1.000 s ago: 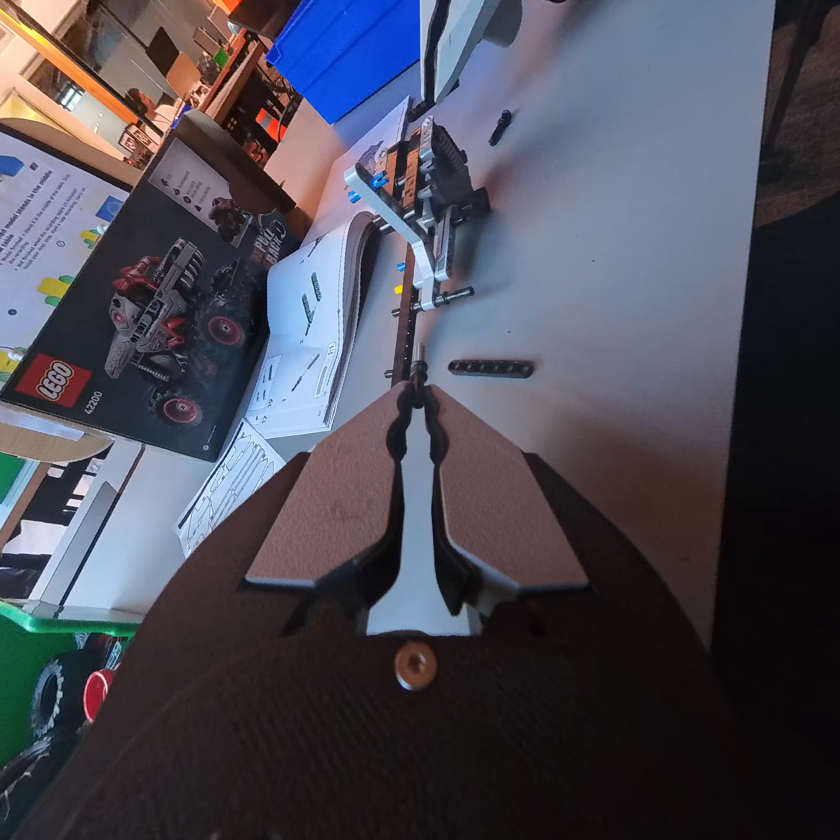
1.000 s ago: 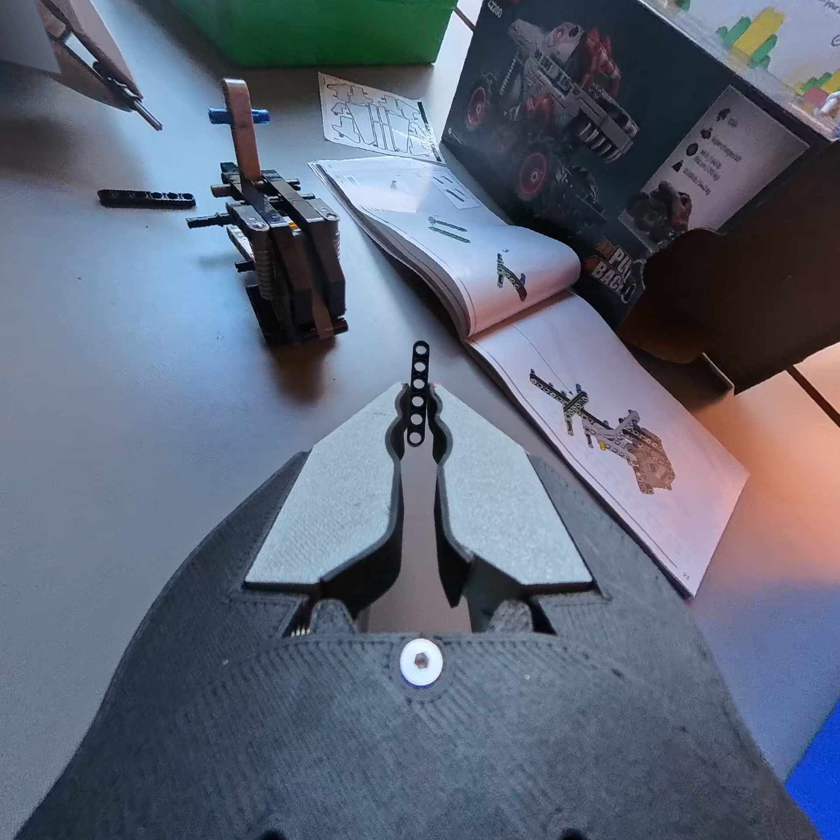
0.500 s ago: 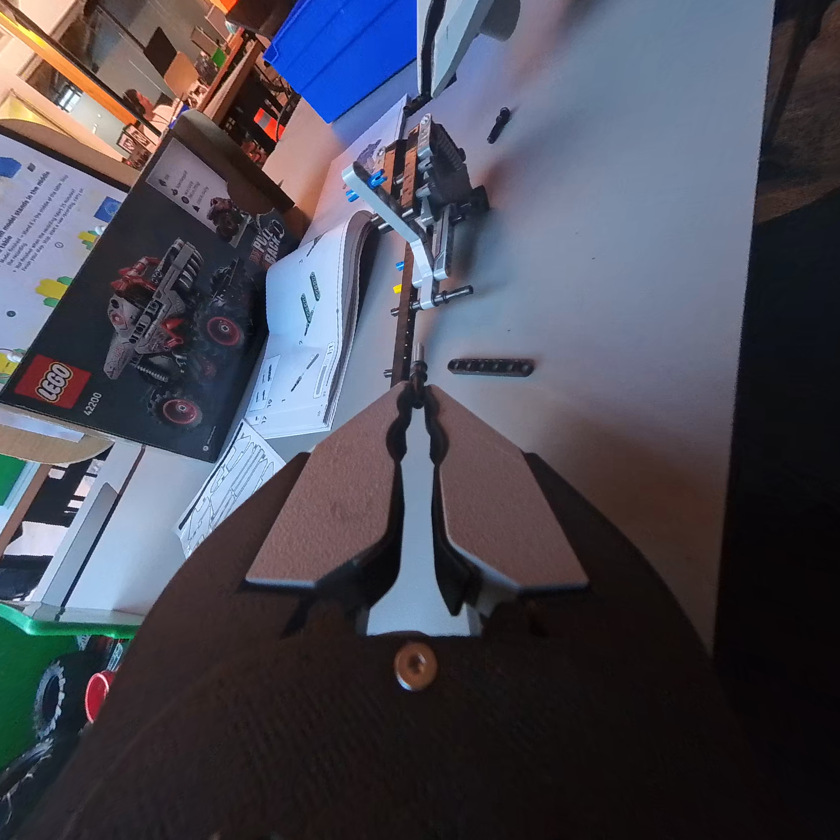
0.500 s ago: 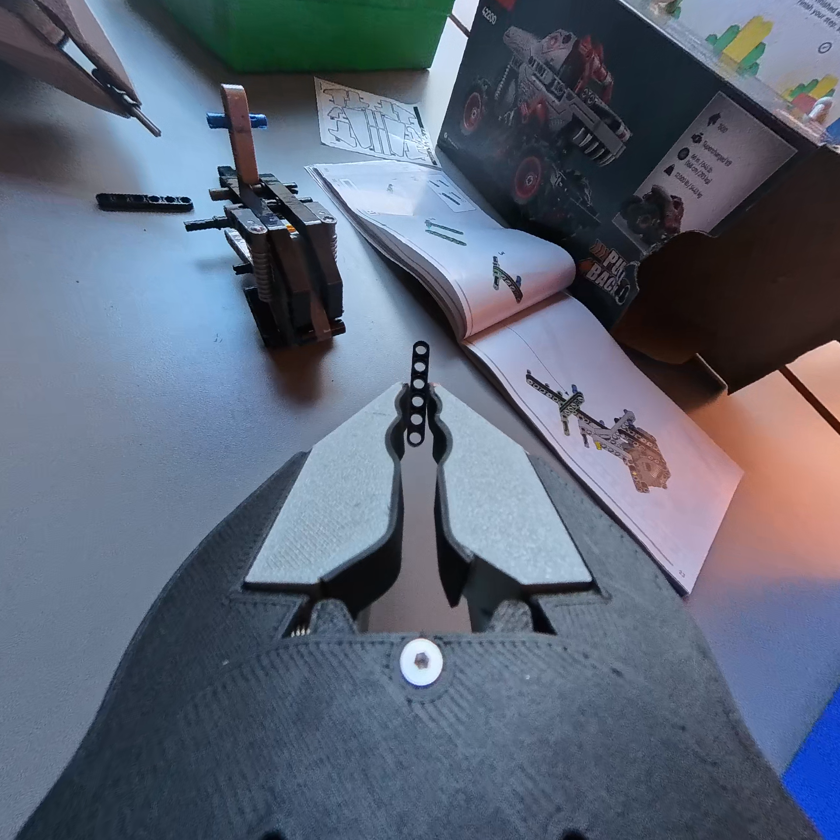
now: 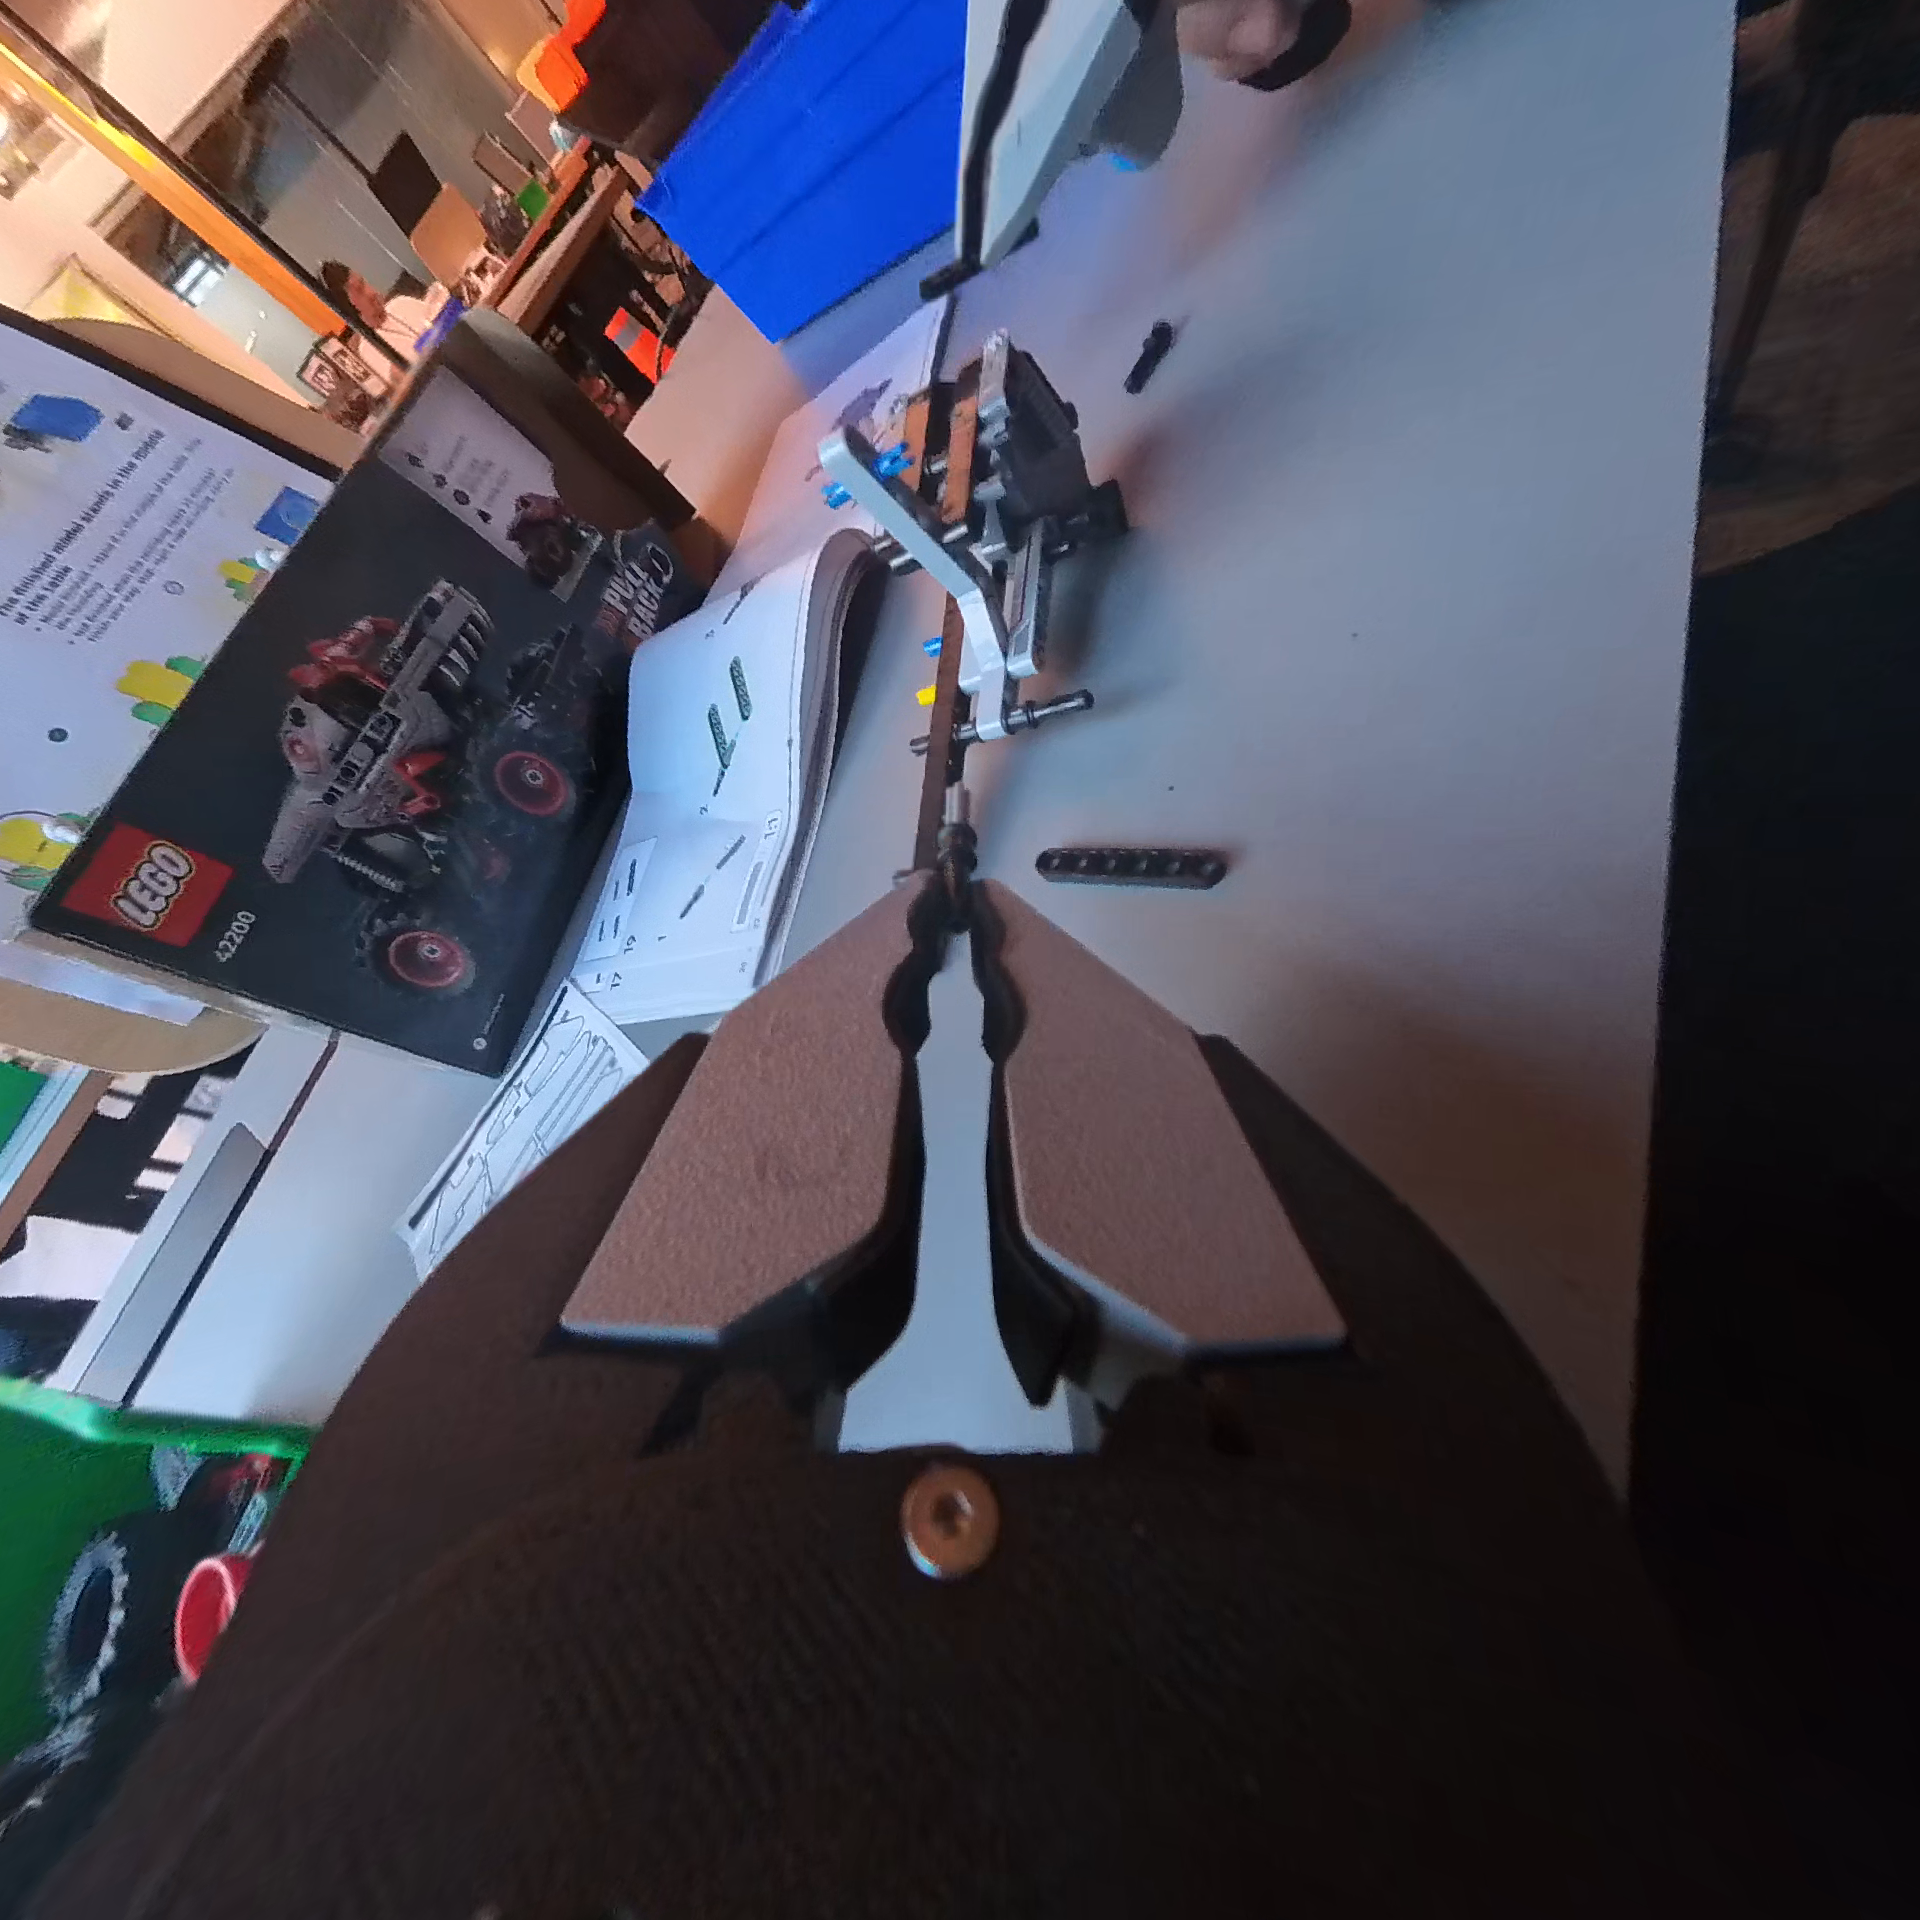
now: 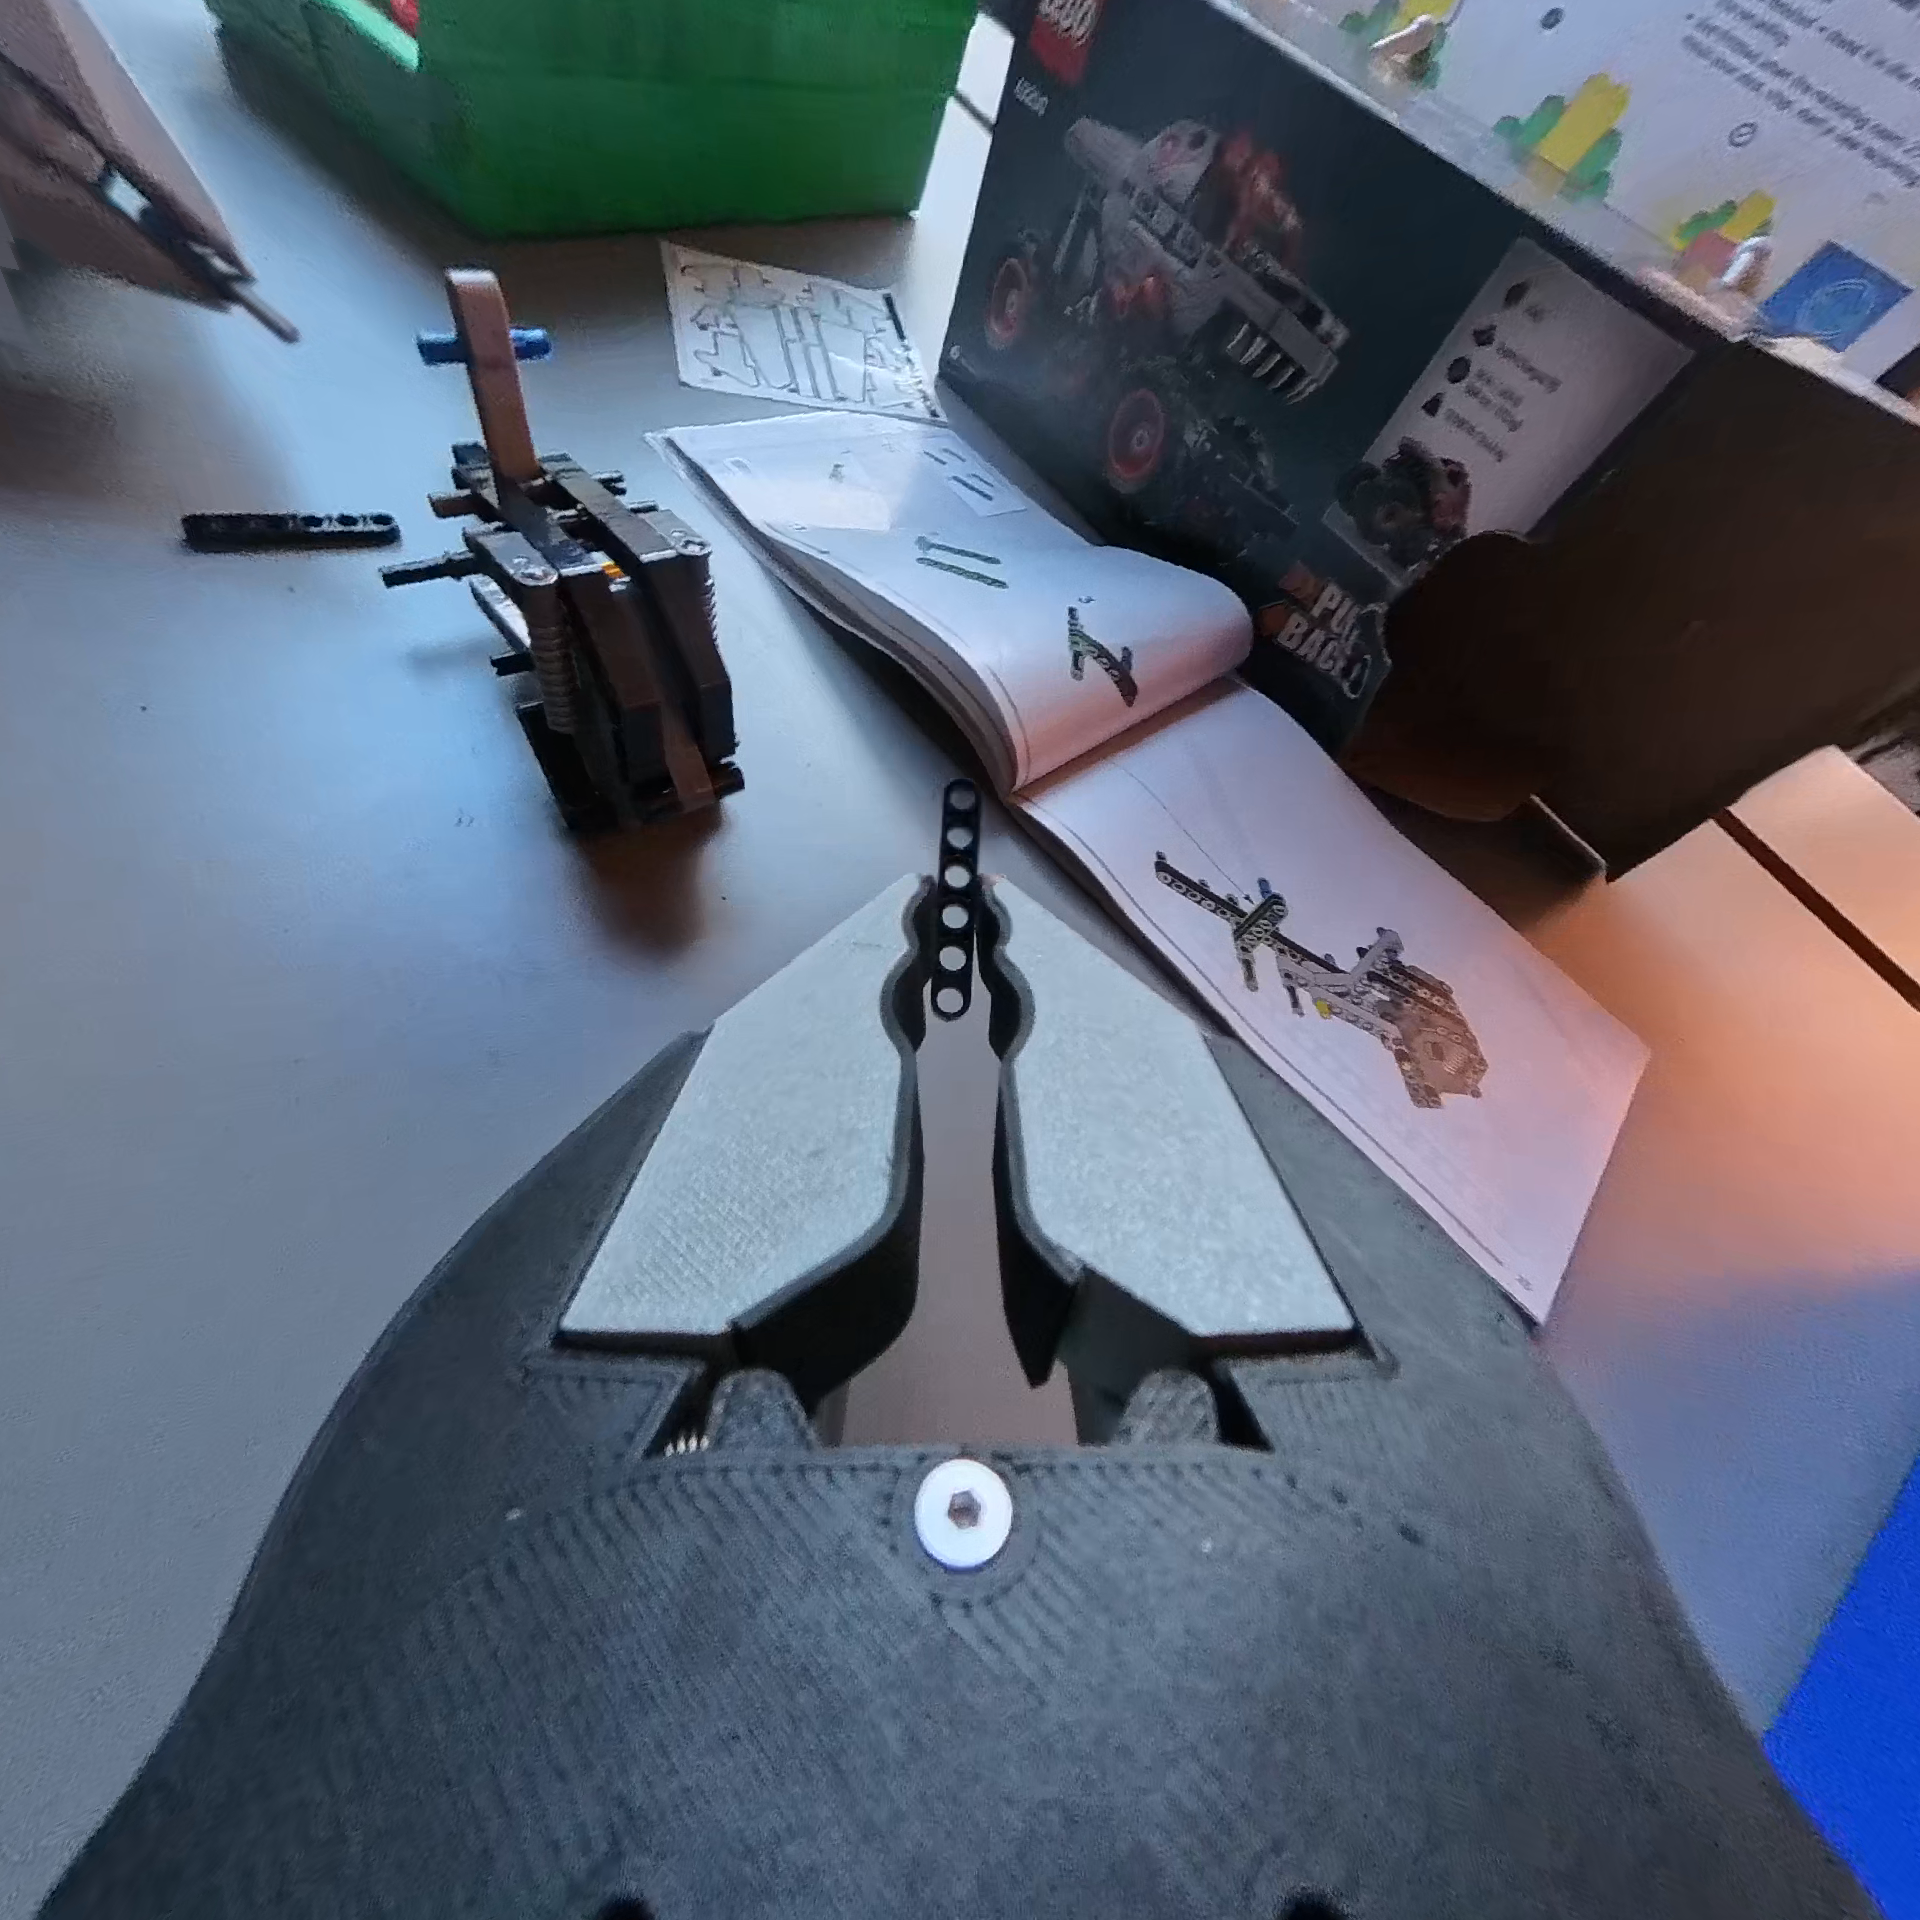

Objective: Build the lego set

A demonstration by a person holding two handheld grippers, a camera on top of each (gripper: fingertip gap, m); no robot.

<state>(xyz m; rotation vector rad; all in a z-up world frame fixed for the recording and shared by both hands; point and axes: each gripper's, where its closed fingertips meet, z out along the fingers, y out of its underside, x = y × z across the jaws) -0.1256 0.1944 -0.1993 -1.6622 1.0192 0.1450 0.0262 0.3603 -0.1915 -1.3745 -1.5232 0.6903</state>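
The part-built grey and black lego chassis (image 5: 987,499) stands on the white table; it also shows in the right wrist view (image 6: 592,644). My left gripper (image 5: 951,896) is shut on a short thin dark axle with a grey tip (image 5: 956,836) and holds it above the table, short of the chassis. My right gripper (image 6: 956,899) is shut on a thin black beam with holes (image 6: 958,831), held upright, a little to the right of the chassis. A loose black beam (image 5: 1132,865) lies flat on the table, also in the right wrist view (image 6: 291,528).
An open instruction booklet (image 6: 1039,644), a sticker sheet (image 6: 800,343) and the dark set box (image 6: 1195,312) lie beyond the chassis. A green bin (image 6: 675,104) and a blue bin (image 5: 821,187) stand at the ends. A small black pin (image 5: 1148,356) lies loose. The table edge (image 5: 1683,935) runs close by.
Both grippers keep their hold. The left wrist view has shifted slightly; a hand behind the right gripper now shows at its top. The chassis and loose beam have not moved.
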